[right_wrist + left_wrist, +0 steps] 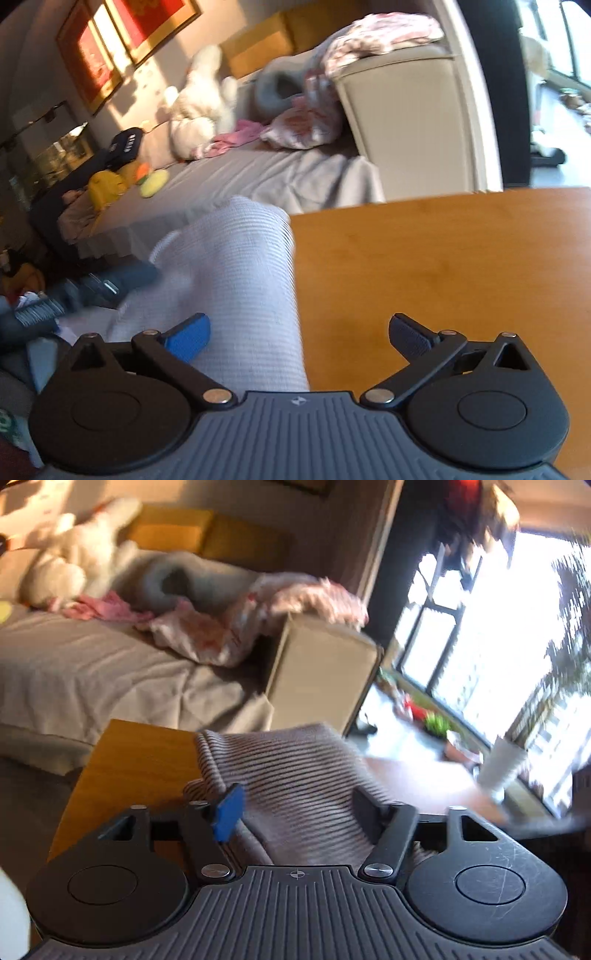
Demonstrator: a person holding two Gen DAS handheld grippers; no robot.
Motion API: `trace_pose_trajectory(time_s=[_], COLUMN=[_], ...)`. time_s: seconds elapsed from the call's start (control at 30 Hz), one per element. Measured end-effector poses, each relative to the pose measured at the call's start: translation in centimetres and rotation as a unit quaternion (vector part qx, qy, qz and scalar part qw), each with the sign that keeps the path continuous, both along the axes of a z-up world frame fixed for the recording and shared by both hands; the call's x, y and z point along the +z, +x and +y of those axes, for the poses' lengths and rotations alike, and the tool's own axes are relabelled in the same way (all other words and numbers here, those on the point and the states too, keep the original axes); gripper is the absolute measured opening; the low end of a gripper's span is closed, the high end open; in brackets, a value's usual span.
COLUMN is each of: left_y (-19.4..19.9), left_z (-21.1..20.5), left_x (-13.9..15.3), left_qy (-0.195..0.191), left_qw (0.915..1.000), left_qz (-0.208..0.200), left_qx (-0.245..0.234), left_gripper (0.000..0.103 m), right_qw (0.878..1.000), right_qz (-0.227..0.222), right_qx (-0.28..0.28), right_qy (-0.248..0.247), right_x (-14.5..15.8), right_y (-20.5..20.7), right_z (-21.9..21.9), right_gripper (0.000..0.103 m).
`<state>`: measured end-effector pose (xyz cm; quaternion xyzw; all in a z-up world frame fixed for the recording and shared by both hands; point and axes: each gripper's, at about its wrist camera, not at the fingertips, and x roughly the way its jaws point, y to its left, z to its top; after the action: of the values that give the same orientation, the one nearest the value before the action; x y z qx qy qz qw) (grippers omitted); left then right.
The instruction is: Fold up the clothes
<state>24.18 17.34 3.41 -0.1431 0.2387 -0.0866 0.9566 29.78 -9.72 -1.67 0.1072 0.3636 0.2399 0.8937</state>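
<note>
On the wooden counter (443,266) lies a ribbed garment (295,775), draped over the counter's edge. Left gripper (295,805) hovers over it with jaws apart — cloth lies between them, not pinched. Right gripper (299,332) has its jaws spread wide too, one finger over the cloth, the other over bare wood. Behind — a couch (92,672) with a plush toy (74,554).

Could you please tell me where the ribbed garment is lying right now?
The ribbed garment lies on the wooden table, draped over its edge nearest the sofa; in both wrist views it sits between the open tool fingers.
</note>
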Motion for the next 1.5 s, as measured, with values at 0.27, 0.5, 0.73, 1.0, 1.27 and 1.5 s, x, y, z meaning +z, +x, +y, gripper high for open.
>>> trace_pose_trajectory(time_s=[0.27, 0.5, 0.73, 1.0, 1.27, 1.5], left_y=[-8.0, -10.5, -9.7, -10.3, -9.8, -10.0], left_z=[-4.6, -7.6, -8.3, -8.6, -8.5, -8.5], left_x=[-0.3, -3.7, -4.7, -4.9, -4.9, -5.0], left_qy=[0.059, 0.117, 0.155, 0.153, 0.153, 0.15], left_qw=[0.9949, 0.9775, 0.9657, 0.9651, 0.9643, 0.9648], left_qz=[0.025, 0.103, 0.131, 0.128, 0.128, 0.127], left_qx=[0.078, 0.142, 0.162, 0.171, 0.174, 0.175], left_gripper=[0.103, 0.103, 0.103, 0.103, 0.103, 0.103], right_qw=[0.998, 0.988, 0.981, 0.982, 0.982, 0.982], right_qz=[-0.013, -0.013, -0.05, -0.06, -0.065, -0.065], right_qx=[-0.032, -0.037, -0.067, -0.057, -0.042, -0.043], right_qy=[-0.06, -0.148, -0.176, -0.171, -0.171, -0.169], right_x=[-0.5, -2.1, -3.1, -3.1, -3.0, -2.9], right_y=[-6.7, -9.3, -10.0, -10.2, -10.1, -10.1], right_z=[-1.9, -2.0, -1.7, -1.7, -1.1, -0.9], right_gripper=[0.103, 0.103, 0.103, 0.103, 0.103, 0.103])
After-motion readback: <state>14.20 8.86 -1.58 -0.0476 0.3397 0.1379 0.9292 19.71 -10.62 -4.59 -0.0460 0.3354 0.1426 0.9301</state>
